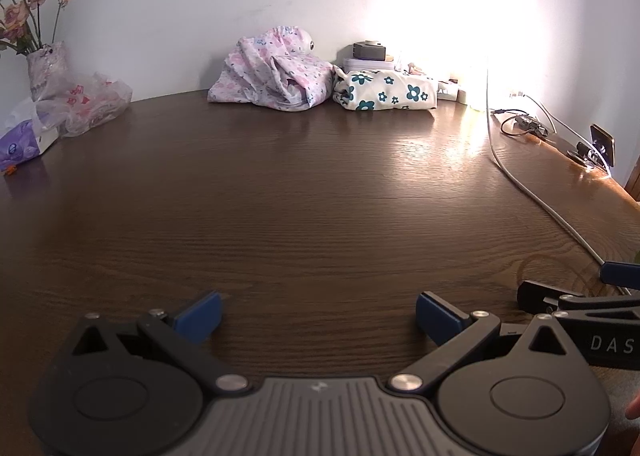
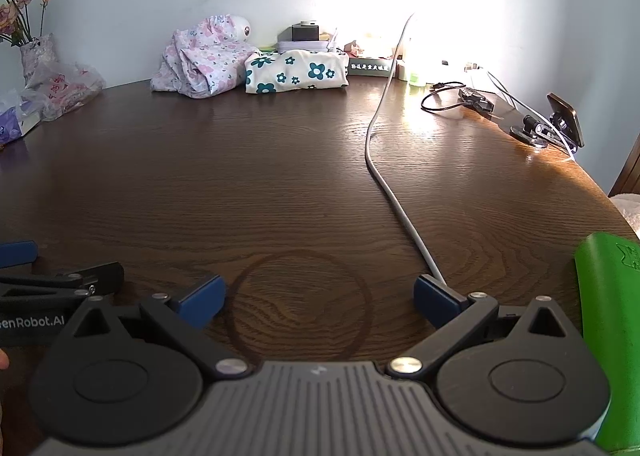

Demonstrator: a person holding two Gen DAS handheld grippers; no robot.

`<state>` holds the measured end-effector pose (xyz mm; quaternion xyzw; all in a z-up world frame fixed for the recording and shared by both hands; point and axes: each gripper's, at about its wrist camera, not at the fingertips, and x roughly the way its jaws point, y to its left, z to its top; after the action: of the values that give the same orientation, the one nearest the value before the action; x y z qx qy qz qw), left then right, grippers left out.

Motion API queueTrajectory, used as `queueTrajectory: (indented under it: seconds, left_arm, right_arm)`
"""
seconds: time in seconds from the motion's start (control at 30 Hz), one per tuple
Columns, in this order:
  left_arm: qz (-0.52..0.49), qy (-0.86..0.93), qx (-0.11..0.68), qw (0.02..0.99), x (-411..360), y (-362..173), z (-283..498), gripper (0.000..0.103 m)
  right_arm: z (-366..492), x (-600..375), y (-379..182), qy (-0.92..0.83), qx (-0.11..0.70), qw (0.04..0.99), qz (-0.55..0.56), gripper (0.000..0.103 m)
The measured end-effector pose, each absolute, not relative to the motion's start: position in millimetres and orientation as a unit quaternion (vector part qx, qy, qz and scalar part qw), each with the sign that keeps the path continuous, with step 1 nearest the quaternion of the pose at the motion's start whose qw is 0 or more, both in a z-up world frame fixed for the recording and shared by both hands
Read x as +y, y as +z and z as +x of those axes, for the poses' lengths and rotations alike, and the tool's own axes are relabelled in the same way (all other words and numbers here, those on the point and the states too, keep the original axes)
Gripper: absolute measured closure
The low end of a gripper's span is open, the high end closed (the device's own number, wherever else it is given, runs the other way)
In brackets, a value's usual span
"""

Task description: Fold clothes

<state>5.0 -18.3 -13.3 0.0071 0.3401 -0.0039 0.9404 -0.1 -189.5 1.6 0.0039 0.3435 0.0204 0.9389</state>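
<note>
A crumpled pink floral garment (image 1: 276,74) lies at the far edge of the dark wooden table (image 1: 304,192), against the wall. A folded cream garment with teal flowers (image 1: 386,93) lies just right of it. Both also show in the right wrist view, the pink one (image 2: 200,60) and the cream one (image 2: 296,70). My left gripper (image 1: 318,316) is open and empty, low over the near table. My right gripper (image 2: 320,298) is open and empty beside it, over a ring stain (image 2: 298,304).
A grey cable (image 2: 384,176) runs from the back wall toward my right gripper. A vase of flowers (image 1: 46,64), a plastic bag (image 1: 86,104) and a tissue pack (image 1: 22,142) stand far left. Boxes, chargers and a phone stand (image 2: 556,124) crowd the far right. A green object (image 2: 612,316) lies near right.
</note>
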Motion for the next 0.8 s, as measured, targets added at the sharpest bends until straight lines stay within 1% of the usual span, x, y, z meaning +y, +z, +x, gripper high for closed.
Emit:
queueTrajectory:
  seconds: [0.8]
  left_arm:
    - [0.006, -0.004, 0.340, 0.940, -19.5, -12.9, 2.8, 0.000]
  right_arm:
    - [0.1, -188.8, 1.2, 0.018, 0.344, 0.939, 0.005, 0.001]
